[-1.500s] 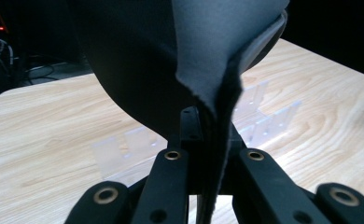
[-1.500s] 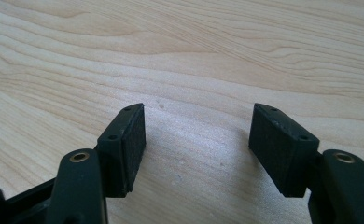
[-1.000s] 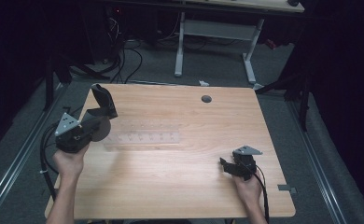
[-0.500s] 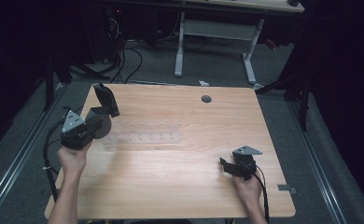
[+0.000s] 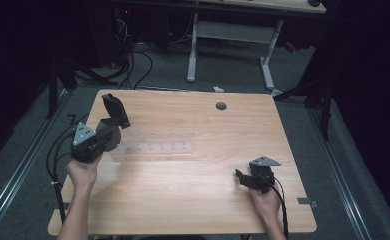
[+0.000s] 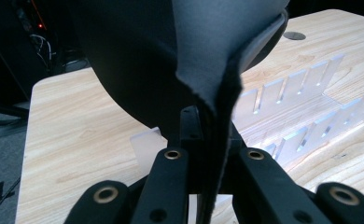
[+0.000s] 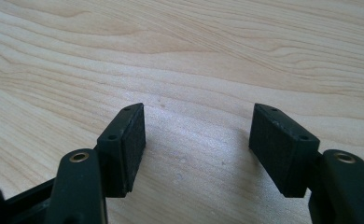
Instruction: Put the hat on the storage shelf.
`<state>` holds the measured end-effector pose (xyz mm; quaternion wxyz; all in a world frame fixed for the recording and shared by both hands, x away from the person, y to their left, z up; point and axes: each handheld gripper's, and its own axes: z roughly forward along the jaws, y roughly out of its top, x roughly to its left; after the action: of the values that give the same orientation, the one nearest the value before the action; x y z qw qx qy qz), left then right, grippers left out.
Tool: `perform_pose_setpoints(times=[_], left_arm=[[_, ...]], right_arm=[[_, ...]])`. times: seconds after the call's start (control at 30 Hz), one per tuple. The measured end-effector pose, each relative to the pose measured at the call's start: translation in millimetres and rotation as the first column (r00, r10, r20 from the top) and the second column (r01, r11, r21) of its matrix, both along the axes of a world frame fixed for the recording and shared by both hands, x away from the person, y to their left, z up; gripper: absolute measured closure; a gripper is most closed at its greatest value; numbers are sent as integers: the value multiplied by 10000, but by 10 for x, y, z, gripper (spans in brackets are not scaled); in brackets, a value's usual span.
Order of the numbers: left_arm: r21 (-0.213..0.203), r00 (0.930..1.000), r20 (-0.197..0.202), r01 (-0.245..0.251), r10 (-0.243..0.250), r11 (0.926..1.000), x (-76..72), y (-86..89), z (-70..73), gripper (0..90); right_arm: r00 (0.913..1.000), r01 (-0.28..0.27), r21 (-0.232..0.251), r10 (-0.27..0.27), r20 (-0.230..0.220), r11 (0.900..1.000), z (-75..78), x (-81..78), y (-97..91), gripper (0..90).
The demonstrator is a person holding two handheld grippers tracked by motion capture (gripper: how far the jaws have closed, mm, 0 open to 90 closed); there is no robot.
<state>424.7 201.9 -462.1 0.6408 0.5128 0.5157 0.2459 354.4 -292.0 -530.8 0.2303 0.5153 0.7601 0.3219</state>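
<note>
Left gripper view, nearest first: my left gripper [image 6: 203, 186] has its jaws clenched on the edge of a black flap [image 6: 189, 60], a stiff dark sheet that rises up and blocks much of the frame. Just beyond it on the table [image 6: 77, 121] lies a clear slotted rack [image 6: 306, 102], two rows of upright teeth.

From the high view, I see the left gripper [image 5: 110, 127] near the table's left edge, with the flap [image 5: 115, 110] standing up from it and the rack [image 5: 155, 146] just to its right. I judge this the carrying step: the flap is held over the rack's left end, not yet seated. The next move calls for lining the sheet's edge with a slot and lowering it straight.

My right gripper [image 7: 196, 140] rests low near the front right, jaws released, nothing between them.

Open wood lies between the two grippers. The left edge is close to my left hand [image 5: 83, 172], so any swing should go right.
</note>
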Motion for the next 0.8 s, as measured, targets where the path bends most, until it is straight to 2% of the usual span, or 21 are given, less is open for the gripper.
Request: perform_pose_setpoints(times=[0.27,0.4,0.8], left_arm=[[110,9996,-285,62,-59,9999,0,-24,-90,856],[-183,9995,-322,-31,25,9998,-11,0,-108,854],[-464,9925,-1222,-70,13,9989,-37,23,-118,777]], right_arm=[[10000,13,15,-13,-22,10000,1,-2,1,365],[10000,12,15,-12,-22,10000,1,-2,1,365],[10000,11,19,-11,-24,10000,1,-2,1,364]])
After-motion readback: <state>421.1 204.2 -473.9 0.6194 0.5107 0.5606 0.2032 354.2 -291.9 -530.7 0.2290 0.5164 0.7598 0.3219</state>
